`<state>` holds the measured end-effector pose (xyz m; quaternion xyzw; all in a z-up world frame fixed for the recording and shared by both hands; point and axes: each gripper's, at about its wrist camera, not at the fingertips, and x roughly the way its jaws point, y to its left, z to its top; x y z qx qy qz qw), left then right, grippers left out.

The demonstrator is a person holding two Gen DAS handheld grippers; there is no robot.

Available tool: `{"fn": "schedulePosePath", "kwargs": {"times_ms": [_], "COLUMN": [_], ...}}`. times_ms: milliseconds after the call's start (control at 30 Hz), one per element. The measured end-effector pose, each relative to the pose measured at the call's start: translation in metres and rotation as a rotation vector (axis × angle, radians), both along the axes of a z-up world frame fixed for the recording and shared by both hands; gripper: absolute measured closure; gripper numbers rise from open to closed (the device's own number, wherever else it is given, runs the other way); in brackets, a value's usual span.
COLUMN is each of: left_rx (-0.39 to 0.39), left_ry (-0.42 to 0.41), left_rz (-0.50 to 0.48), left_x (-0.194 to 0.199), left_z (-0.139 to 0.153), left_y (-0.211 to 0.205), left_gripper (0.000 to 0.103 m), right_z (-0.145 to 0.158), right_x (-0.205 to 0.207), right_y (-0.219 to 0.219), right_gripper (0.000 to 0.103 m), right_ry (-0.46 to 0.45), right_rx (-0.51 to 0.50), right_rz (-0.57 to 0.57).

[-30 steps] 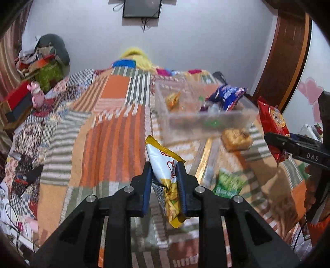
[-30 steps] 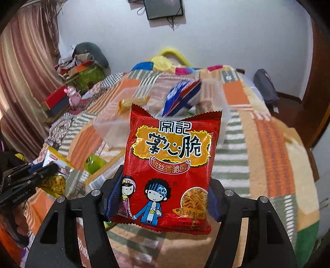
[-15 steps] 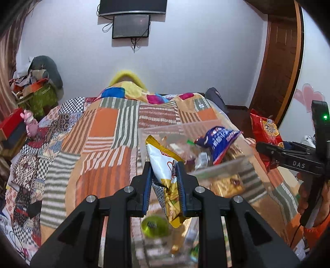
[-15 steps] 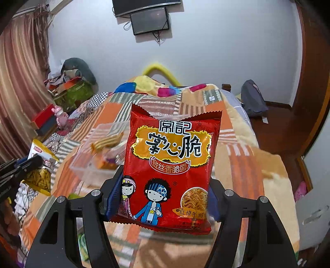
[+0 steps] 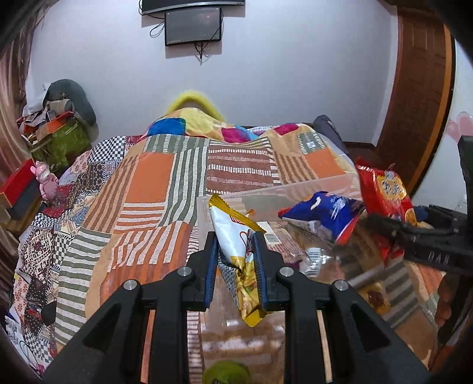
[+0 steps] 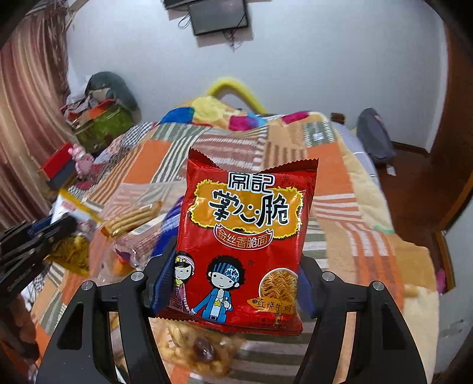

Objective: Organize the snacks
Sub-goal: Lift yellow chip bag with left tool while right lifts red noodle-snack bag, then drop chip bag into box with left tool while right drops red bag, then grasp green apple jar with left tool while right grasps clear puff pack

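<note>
We had two tools in view, each clamped on one packet. Left tool (image 5: 235,260) pinched a white-and-yellow chip packet (image 5: 236,251) between its blue pads, packet standing roughly upright, over the near-left corner of the clear plastic bin (image 5: 266,193). Right tool (image 6: 233,277) held a red noodle packet (image 6: 245,245) by its two side edges, front label facing the camera, upright. From the left wrist view the same red packet (image 5: 384,195) sat at the bin's right edge, with the right tool's black body (image 5: 425,236) beside it.

Count in the bin, as far as we could tell: one blue packet (image 5: 325,212) propped on the far-right side, one gold-wrapped stick packet (image 6: 130,220) leaning on the left, one flat brown striped packet (image 5: 283,245) with a barcode label. More wrappers lay under those but were too blurred to count. One clear bag of yellow-brown snacks (image 6: 195,351) showed just below the red packet in the right wrist view; we couldn't tell whether it was in or out of the bin. One green round item (image 5: 227,372) sat at the bottom edge of the left view, half hidden.

Surface was a bed with a patchwork blanket (image 5: 142,189), orange, striped and checked. Room: white wall, one dark screen (image 5: 193,26) mounted high, wooden door frame (image 5: 419,88) on the right, curtain (image 6: 26,118) and piled clutter (image 5: 56,124) on the left.
</note>
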<state>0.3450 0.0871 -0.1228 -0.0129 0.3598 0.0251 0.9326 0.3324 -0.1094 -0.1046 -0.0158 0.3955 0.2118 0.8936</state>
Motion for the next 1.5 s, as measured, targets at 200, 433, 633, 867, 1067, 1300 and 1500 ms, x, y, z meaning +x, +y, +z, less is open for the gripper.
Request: {"fn": "schedulePosePath", "kwargs": {"times_ms": [200,433,633,867,1067,1300,1500], "left_rx": [0.042,0.016,-0.054,-0.051,-0.016,-0.013,-0.059], "left_ry": [0.015,0.039,0.039,0.003,0.023,0.101,0.173], "left_rz": [0.004,-0.008,-0.001,-0.017,-0.044,-0.058,-0.045], "left_x": [0.011,0.009,-0.004,-0.036,-0.063,-0.087,-0.091], "left_z": [-0.015,-0.02,-0.013,0.007,0.005,-0.026,-0.058], "left_y": [-0.006,-0.008,0.001,0.005,0.006,0.014,0.026], "left_gripper": [0.08,0.073,0.061,0.048,0.044,0.044,0.044], "right_z": [-0.01,-0.008,0.001,0.018,0.019,-0.012,-0.039], "right_x": [0.002,0.003,-0.008,-0.03,-0.052,-0.061,-0.057], "right_y": [0.008,0.005,0.0,-0.013,-0.018,-0.011,0.003], "right_gripper": [0.039,0.037,0.028,0.024,0.019,0.017,0.017], "right_ry": [0.013,0.028,-0.009,-0.051,-0.049,0.03,0.11], "right_rx": [-0.027,-0.038,-0.072,-0.047,-0.029,-0.047,-0.07], "right_rz": [0.039,0.033,0.02,0.017,0.042,0.069,0.075]}}
